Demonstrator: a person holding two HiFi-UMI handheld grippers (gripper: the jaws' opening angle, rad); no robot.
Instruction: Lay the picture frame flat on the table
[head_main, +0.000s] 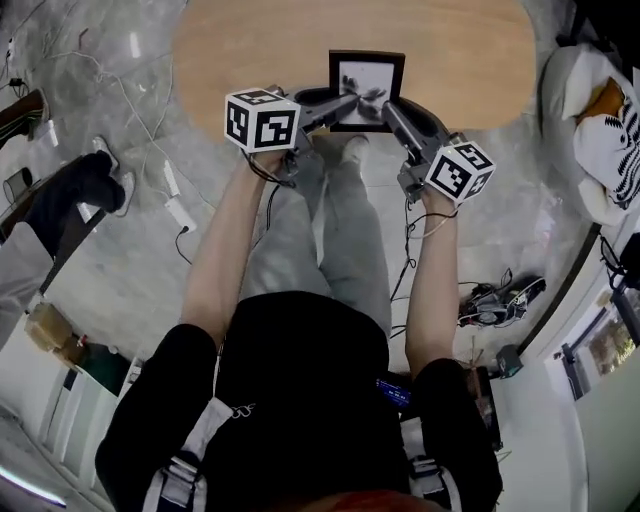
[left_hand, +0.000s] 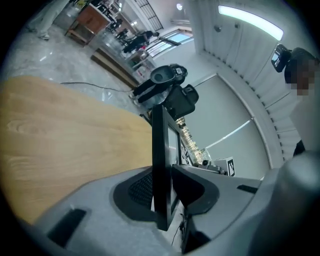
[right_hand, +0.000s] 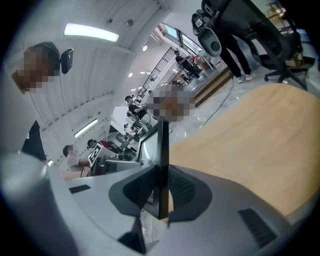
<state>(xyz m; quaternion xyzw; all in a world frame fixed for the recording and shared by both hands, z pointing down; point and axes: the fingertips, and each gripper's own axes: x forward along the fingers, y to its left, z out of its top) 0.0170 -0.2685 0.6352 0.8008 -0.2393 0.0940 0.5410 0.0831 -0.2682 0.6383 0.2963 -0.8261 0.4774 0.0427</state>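
Picture frame (head_main: 367, 90), black with a grey photo, sits at the near edge of the wooden table (head_main: 250, 40), face toward the camera. Both bare forearms reach straight ahead. Left gripper (head_main: 338, 104) and right gripper (head_main: 392, 106) converge on its two lower corners. Whether its foot touches the table is unclear.

Left gripper view: frame edge-on (left_hand: 161, 170), upright. Left gripper (left_hand: 163, 200) has a pad pressed on each side, clamped. Photo face barely readable at this angle.

Right gripper view: frame edge-on again (right_hand: 162, 165). Right gripper (right_hand: 161, 192) is clamped on it. The table (right_hand: 250, 145) is behind, and the frame's top is lost under a blurred patch.
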